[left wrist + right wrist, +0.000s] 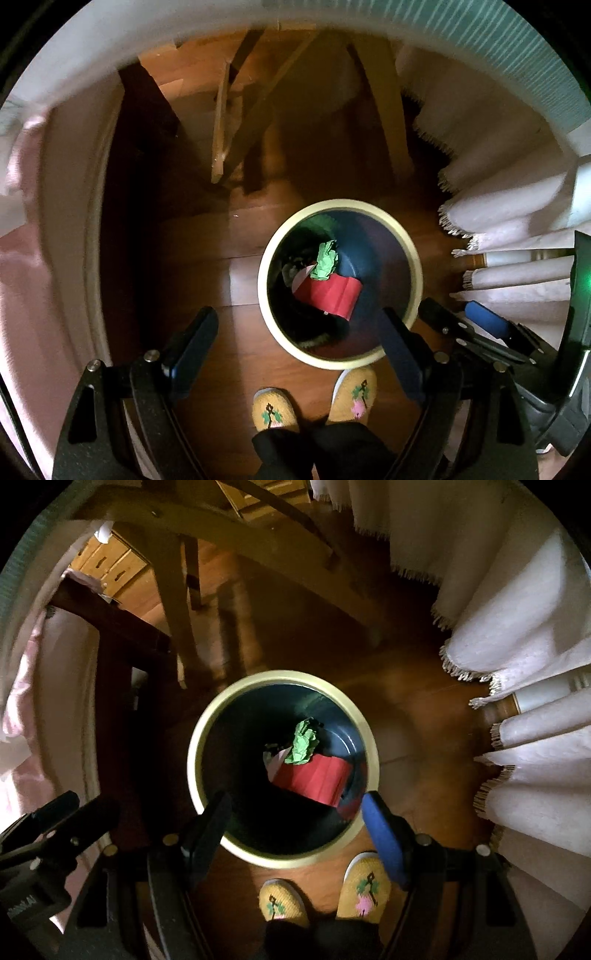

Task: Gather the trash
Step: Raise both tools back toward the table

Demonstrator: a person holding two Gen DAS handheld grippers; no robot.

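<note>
A round bin with a cream rim (269, 236) (199, 731) stands on the wooden floor below both grippers. Inside lie a crumpled green paper (325, 260) (304, 746), a red paper piece (332, 295) (317, 781) and some dark and white scraps. My left gripper (295, 332) is open and empty, its right finger over the bin's near rim. My right gripper (295, 816) is open and empty above the bin's near edge. The right gripper also shows at the right edge of the left wrist view (476, 325), and the left gripper at the lower left of the right wrist view (55, 819).
The person's yellow embroidered slippers (317, 402) (325, 893) stand just before the bin. A fringed white tablecloth (517, 206) (517, 646) hangs at the right. Wooden chair legs (236, 122) (173, 590) stand behind the bin. A pink cloth (22, 240) hangs at the left.
</note>
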